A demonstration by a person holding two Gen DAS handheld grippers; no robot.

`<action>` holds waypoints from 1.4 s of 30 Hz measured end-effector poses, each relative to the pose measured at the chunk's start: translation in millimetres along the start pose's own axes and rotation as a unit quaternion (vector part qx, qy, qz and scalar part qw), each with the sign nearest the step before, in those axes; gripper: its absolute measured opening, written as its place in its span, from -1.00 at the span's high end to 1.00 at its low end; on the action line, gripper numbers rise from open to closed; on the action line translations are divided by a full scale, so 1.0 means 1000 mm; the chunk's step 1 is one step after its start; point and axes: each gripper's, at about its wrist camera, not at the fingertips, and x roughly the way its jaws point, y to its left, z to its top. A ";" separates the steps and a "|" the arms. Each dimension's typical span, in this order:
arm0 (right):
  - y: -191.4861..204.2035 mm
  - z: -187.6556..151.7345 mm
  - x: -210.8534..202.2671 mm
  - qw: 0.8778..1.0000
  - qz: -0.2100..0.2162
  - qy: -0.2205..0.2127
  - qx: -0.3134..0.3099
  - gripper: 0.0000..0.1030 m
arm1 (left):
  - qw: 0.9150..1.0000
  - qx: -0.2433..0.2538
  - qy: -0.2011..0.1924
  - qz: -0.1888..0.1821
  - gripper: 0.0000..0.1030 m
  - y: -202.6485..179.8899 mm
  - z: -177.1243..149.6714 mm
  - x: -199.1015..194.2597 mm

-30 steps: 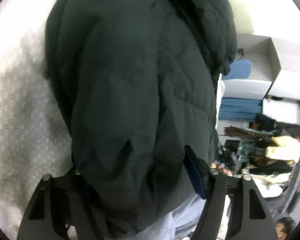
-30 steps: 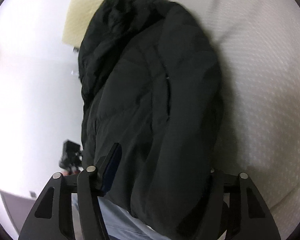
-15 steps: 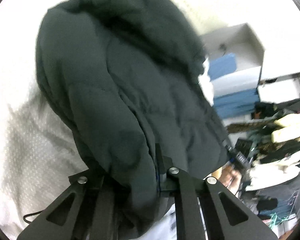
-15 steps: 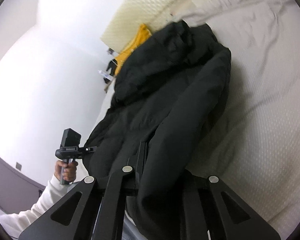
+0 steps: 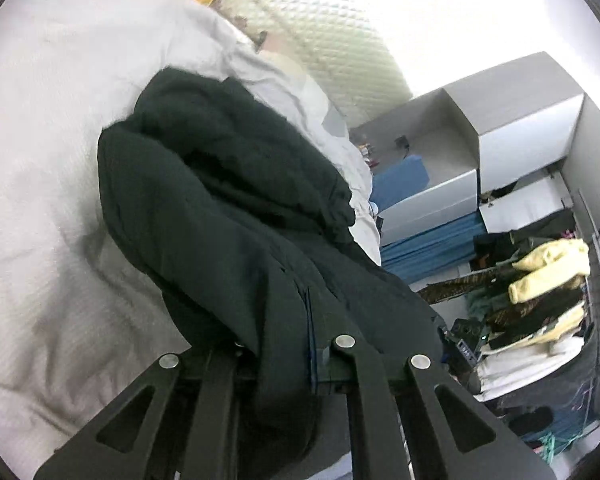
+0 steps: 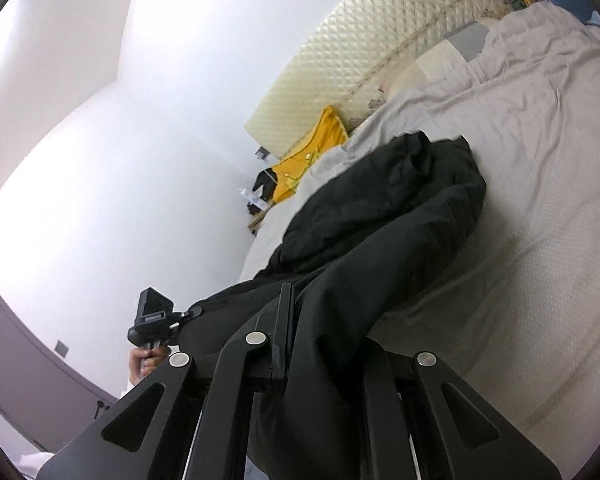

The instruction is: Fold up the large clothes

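1. Both grippers are clamped on the coat: the left gripper (image 5: 284, 360) pinches a thick fold of the hem end, the right gripper (image 6: 324, 344) does likewise. Each pair of jaws is nearly closed with fabric between.
2. The coat (image 5: 228, 208) runs from your jaws out onto the bed (image 5: 40, 160); the far end w/ hood lies bunched on the sheet.
3. To fold well, I'd say: keep both grips level & apart so the edge stays taut, carry it over toward the hood, lay it down flat before letting go.
4. Risk: puffy fabric may slip or bunch.
5. Containers: the open grey boxes (image 5: 452, 152) by the bed hold blue stuff; details too small to tell.
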 end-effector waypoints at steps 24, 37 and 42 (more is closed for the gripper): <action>0.095 -0.105 -0.093 0.999 0.000 0.009 -0.033 0.87 | 1.000 0.013 0.003 0.013 0.86 -0.047 -0.124 -0.108; 0.024 -0.016 -0.045 0.995 0.023 -0.022 0.099 0.86 | 0.998 -0.025 0.023 0.060 0.81 -0.040 -0.017 -0.042; 0.002 0.033 -0.011 0.992 -0.005 -0.022 0.125 0.86 | 0.994 -0.073 0.021 0.082 0.80 -0.025 0.033 -0.014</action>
